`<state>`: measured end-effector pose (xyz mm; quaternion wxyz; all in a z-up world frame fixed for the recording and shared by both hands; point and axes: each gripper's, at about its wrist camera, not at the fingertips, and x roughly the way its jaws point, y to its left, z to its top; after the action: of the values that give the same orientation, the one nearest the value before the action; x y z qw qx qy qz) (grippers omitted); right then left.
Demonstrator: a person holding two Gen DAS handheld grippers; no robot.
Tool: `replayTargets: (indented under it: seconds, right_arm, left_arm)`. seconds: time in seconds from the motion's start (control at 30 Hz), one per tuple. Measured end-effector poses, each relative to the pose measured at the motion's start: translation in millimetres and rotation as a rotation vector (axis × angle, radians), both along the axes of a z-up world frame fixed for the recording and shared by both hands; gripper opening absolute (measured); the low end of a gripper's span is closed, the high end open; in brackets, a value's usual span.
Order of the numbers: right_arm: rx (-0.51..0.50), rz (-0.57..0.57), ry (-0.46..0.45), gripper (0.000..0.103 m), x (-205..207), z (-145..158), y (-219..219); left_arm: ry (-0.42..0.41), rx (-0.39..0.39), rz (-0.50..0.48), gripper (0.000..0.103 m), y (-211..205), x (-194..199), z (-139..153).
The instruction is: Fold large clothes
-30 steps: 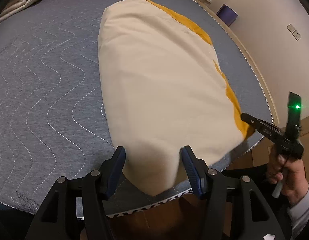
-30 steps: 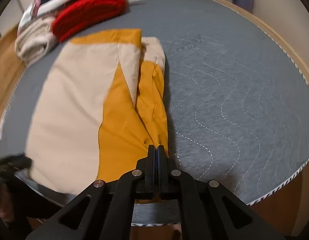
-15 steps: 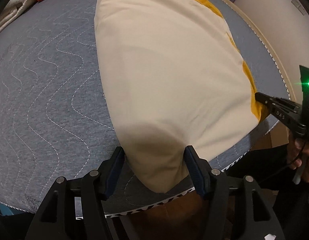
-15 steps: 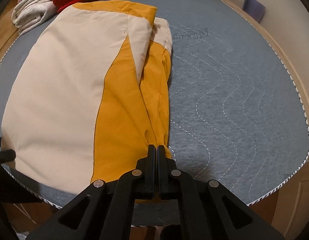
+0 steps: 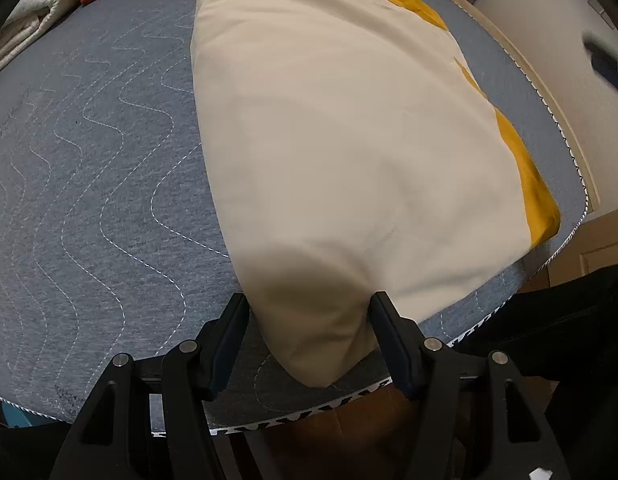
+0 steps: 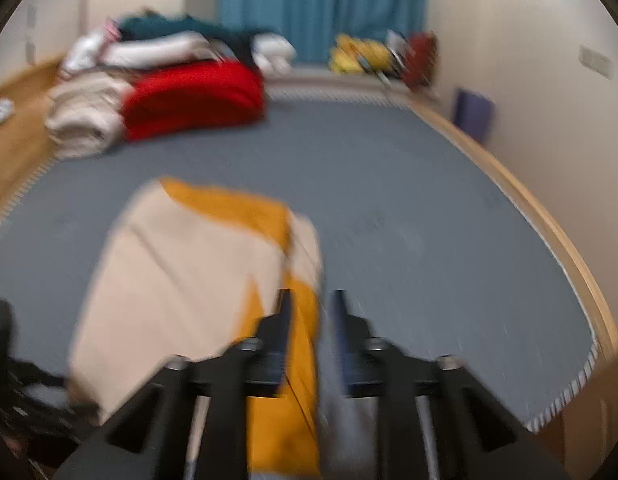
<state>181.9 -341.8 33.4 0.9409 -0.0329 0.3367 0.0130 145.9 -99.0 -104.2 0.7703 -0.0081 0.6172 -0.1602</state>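
Right tool lifted, jaws opening above folded garment, mattress

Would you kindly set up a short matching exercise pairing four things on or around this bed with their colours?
Things:
1. mattress cover
2. folded blanket at the far end of the bed
3. curtain
4. narrow panel along the edge of the cream garment

Colours:
A. mustard yellow
B. teal blue
C. grey with white wavy stitching
D. red

Pairs: 1-C, 2-D, 3-B, 4-A
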Motion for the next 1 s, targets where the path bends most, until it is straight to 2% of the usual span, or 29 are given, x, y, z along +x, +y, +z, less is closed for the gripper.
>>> replayTargets:
  seconds: [0.03,0.07,0.13,0.2,0.27,0.37,0.47,0.53,0.57,0.6,0.67,0.73,0.87,1.0]
  right_arm:
    - [0.009,0.030,-0.014,0.061,5,6,3]
    - [0.027,0.078,-0.017,0.065,15,12,8]
    - [0.062,0.151,0.011,0.065,40,13,15]
    - [0.090,0.165,0.055,0.065,68,3,16]
    - [0.149,0.136,0.114,0.065,100,-16,9]
    - [0.296,0.030,0.268,0.063,148,-59,-4]
    - [0.412,-0.016,0.344,0.062,193,-89,-9]
    - [0.442,-0.026,0.398,0.050,214,-113,-13]
    - [0.466,-0.017,0.424,0.030,222,-121,-13]
    - [0.502,0.001,0.446,0.015,230,-128,-13]
    - [0.537,0.018,0.440,0.004,236,-133,-13]
    - [0.522,0.017,0.415,0.002,240,-133,-15]
    - [0.421,-0.168,0.421,0.001,247,-146,-37]
    - [0.312,-0.169,0.464,0.002,249,-157,-25]
  left_arm:
    - [0.001,-0.005,0.003,0.061,0,1,0]
    - [0.004,-0.013,0.009,0.061,1,1,1]
    - [0.005,-0.028,0.019,0.061,3,4,2]
    - [0.004,-0.044,0.028,0.061,6,5,4]
    - [-0.003,-0.059,0.033,0.061,11,7,6]
    - [-0.006,-0.062,0.028,0.061,13,8,8]
    - [-0.007,-0.052,0.011,0.061,13,9,6]
    - [-0.002,-0.054,0.008,0.061,15,10,5]
    - [0.000,-0.056,0.009,0.061,15,10,5]
    - [0.004,-0.060,0.012,0.061,15,11,5]
    - [0.011,-0.070,0.015,0.061,17,14,5]
    - [0.011,-0.078,0.003,0.064,16,17,5]
    - [0.006,-0.067,-0.024,0.066,9,14,4]
    - [0.016,-0.077,-0.022,0.066,11,14,4]
